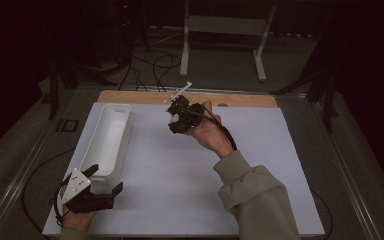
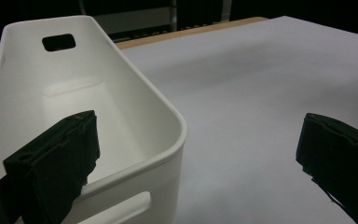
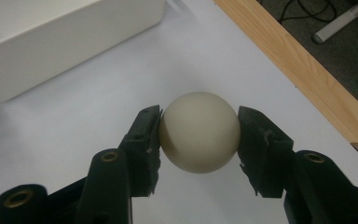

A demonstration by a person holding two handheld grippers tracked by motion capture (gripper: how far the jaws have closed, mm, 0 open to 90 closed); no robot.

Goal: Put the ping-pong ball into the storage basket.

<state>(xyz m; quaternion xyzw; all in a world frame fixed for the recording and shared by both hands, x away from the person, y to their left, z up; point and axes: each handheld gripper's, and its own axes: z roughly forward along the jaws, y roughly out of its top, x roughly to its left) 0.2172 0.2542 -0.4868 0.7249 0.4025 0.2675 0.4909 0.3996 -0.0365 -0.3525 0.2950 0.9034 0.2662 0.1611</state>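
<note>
Gripping cream ball [image 3: 199, 132] in right gripper [image 3: 199, 140], lifted clear; carrying to white bin [image 1: 106, 137] remaining; left gripper [image 1: 105, 181] waiting released beside bin

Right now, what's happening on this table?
A person works with a claw in each hand. The right claw is shut on a cream ball, held above the white sheet near the table's wooden far edge. The left claw is open, its jaws straddling the near right corner of the empty white bin, one jaw inside it.
</note>
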